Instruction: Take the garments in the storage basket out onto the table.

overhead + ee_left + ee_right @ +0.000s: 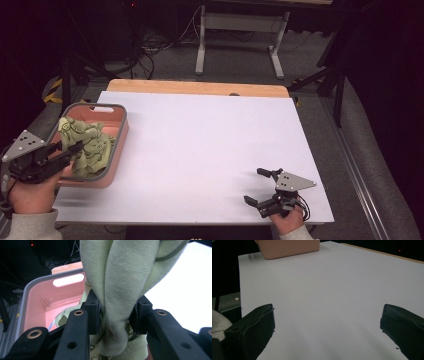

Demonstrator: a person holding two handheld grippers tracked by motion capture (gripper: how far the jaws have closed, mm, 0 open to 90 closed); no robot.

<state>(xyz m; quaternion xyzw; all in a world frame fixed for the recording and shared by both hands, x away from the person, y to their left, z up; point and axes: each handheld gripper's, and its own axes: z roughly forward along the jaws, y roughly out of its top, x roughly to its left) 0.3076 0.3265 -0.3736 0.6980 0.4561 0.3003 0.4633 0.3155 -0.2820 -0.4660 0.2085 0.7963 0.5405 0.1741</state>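
The left gripper [75, 149] is clamped on a bunch of pale green cloth [120, 290], its jaws pinching a thick fold over the pink basket [118, 145] at about nine o'clock on the table. The rest of the cloth (printed with a darker pattern) lies heaped inside the basket against its grey rim. The right gripper [262, 186] rests at five o'clock with its jaws wide apart, well away from the basket, with bare tabletop between them. The white table [210, 150] has a wooden strip along its far edge; beyond it, at twelve o'clock, stand a white frame's legs and cables on a grey floor in a dark room.
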